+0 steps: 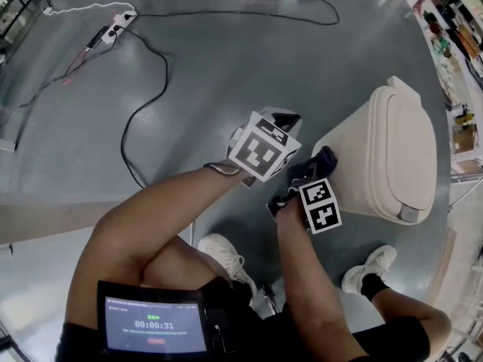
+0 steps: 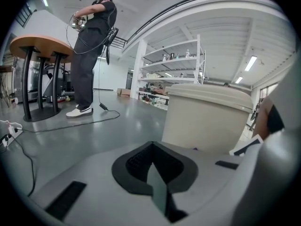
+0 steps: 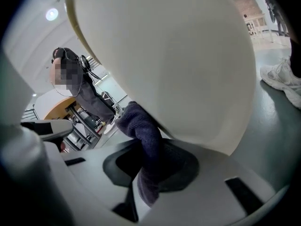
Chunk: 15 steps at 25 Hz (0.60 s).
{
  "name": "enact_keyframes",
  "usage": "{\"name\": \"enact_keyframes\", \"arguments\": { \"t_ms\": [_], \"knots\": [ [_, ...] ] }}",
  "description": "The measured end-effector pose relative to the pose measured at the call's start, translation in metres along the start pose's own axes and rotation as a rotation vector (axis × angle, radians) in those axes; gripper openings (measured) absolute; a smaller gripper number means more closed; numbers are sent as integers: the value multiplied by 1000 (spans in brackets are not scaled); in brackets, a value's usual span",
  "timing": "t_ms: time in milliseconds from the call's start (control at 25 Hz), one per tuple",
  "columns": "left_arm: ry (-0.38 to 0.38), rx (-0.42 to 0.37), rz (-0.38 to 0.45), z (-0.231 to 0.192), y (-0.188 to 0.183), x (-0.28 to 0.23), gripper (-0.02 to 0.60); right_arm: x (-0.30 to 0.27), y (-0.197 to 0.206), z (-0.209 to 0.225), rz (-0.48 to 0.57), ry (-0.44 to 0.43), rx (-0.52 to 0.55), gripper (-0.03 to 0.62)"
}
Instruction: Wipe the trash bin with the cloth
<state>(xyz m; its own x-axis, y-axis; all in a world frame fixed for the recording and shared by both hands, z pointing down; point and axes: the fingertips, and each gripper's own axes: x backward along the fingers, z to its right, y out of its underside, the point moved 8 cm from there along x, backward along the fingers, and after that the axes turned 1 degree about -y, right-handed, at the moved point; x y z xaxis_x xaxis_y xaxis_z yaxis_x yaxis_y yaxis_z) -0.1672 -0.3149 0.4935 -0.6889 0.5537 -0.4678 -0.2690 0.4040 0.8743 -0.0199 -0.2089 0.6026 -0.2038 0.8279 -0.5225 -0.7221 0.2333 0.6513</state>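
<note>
A beige trash bin (image 1: pixel 392 153) with a closed lid stands on the grey floor at the right. My right gripper (image 1: pixel 313 170) is shut on a dark blue cloth (image 1: pixel 323 159) and holds it against the bin's near side wall. In the right gripper view the cloth (image 3: pixel 141 131) sticks out from the right gripper (image 3: pixel 146 173) and touches the curved bin wall (image 3: pixel 178 55). My left gripper (image 1: pixel 289 119) hovers just left of the bin, shut and holding nothing. In the left gripper view the left gripper (image 2: pixel 153 159) points at the bin (image 2: pixel 202 117), a short way off.
Black cables (image 1: pixel 143 89) and a power strip (image 1: pixel 117 29) lie on the floor to the left. My two shoes (image 1: pixel 226 255) (image 1: pixel 370 266) rest near the bin. Farther off, a person (image 2: pixel 89 46) stands by a round table (image 2: pixel 40 46), with shelves (image 2: pixel 174 69) beyond.
</note>
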Motion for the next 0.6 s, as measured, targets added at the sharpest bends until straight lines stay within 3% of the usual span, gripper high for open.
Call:
{"name": "enact_keyframes", "arguments": {
  "t_ms": [400,600],
  "knots": [
    [27,-12,-39,5,9,0,-3,-11,28,18,-89,9,-37,75],
    [22,9,-30,4,8,-2,-2,-3,7,-13,-20,-92,17,75]
  ]
}}
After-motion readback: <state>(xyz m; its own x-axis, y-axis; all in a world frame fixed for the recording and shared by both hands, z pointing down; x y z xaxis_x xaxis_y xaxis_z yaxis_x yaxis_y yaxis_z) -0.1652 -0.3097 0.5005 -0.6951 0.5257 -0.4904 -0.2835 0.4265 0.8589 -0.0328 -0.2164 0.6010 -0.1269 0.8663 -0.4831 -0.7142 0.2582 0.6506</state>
